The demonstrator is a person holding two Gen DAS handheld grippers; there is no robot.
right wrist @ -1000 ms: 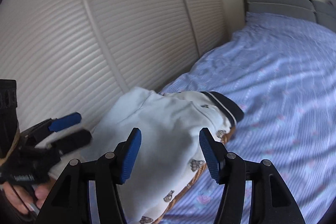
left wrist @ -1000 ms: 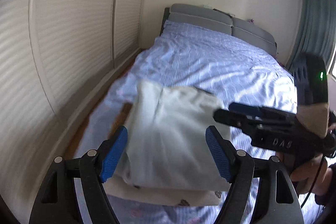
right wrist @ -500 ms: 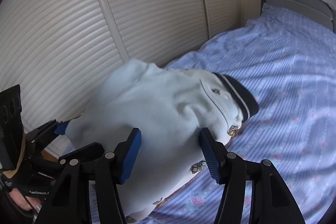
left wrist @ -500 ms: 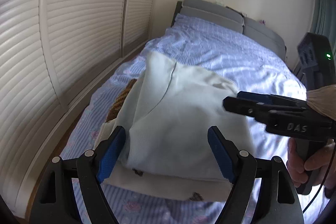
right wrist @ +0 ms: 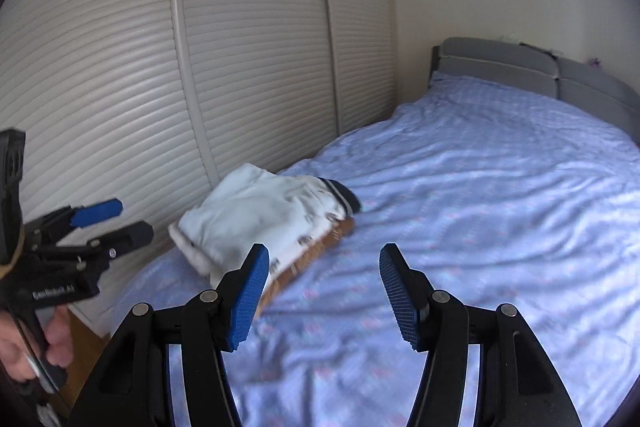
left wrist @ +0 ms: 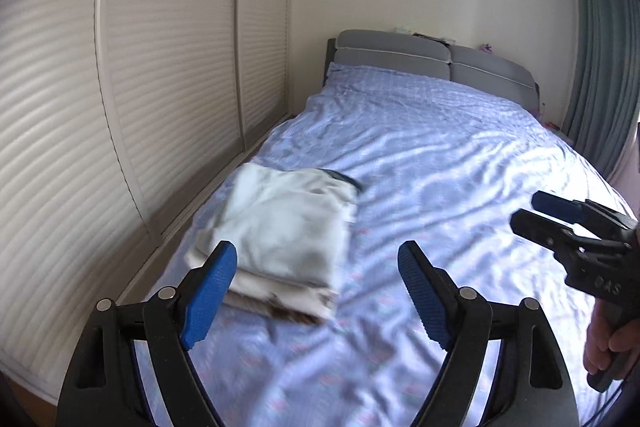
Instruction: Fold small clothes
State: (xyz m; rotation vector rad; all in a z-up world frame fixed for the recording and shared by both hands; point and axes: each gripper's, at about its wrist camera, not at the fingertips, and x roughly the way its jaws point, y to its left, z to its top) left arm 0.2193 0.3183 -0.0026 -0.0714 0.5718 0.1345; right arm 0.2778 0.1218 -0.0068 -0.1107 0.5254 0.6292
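**bystander_1:** Standing right by the bed [left wrist: 440, 155] here. The folded clothes [left wrist: 288, 223] sit in a little stack near the bed's edge, close to the slatted wardrobe doors [right wrist: 200, 67]. White top on top, something with a brown trim and small prints under it.

**bystander_2:** And the tongs?

**bystander_1:** Left tongs [left wrist: 316, 291] gaping wide, jaws just been opening, nothing between them. Right tongs [right wrist: 324, 295] about half open, also holding nothing. Both well clear of the stack.

**bystander_2:** How'd that pile handle?

**bystander_1:** Soft, light, floppy, I'd guess. Pinch one layer and it unfolds. I'd go in from the two short sides, low, catching all layers together.
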